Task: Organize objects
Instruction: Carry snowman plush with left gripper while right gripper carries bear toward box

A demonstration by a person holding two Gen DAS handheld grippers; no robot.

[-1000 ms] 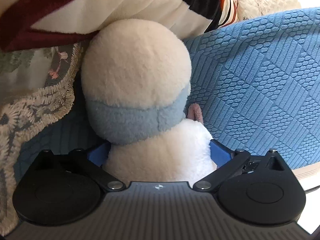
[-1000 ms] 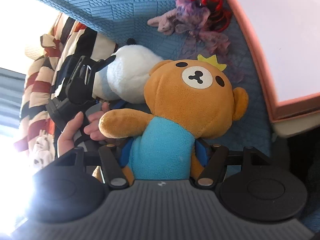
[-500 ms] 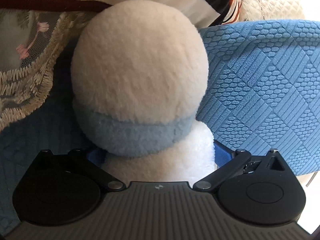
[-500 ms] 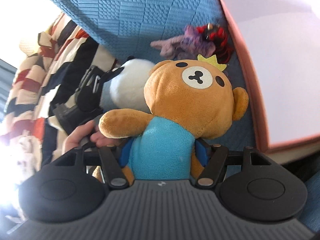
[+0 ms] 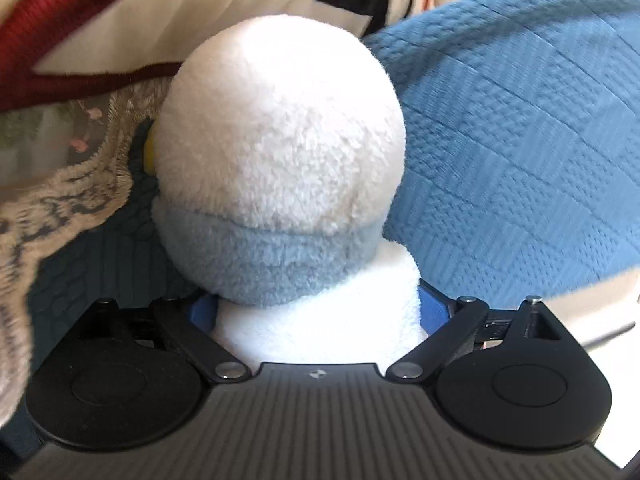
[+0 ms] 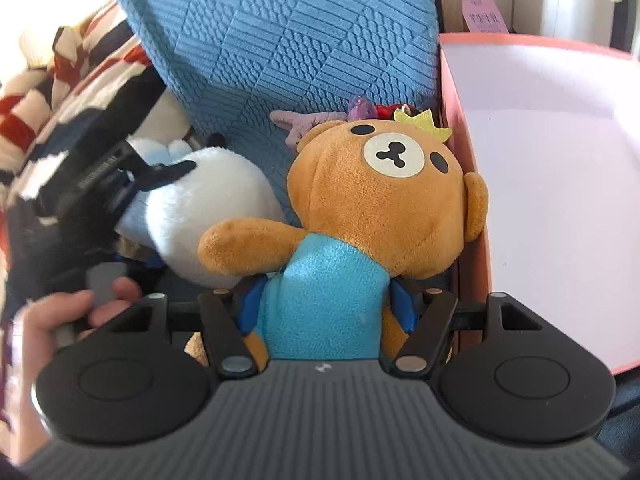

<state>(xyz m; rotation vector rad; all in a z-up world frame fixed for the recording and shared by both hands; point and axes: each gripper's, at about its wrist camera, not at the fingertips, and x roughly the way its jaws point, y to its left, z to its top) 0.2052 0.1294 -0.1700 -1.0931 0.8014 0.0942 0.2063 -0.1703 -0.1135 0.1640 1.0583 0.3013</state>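
Both plush toys have come up off the blue quilted cushion (image 6: 280,40) since a second ago, and the right wrist view has swung so that the pink-rimmed box (image 6: 452,128) now fills its 3 o'clock side, where before only a corner showed. That suggests the carry toward the box is under way, though neither toy is in it yet. The left gripper (image 5: 318,316) has the white plush with the pale blue collar (image 5: 280,152) by its body, blue pads at either flank; its jaws are closing a little on the soft pile. The right gripper (image 6: 322,312) is clamped at about half width on the blue-shirted torso of the brown bear plush (image 6: 384,192), face up, its crown at 12 o'clock. Only the right wrist view shows the box, a purple and red toy (image 6: 320,118) left behind the bear, and a hand (image 6: 52,320) at 8 o'clock. Only the left view shows a yellow bit at the white plush's 9 o'clock, possibly a beak; blur makes that uncertain.
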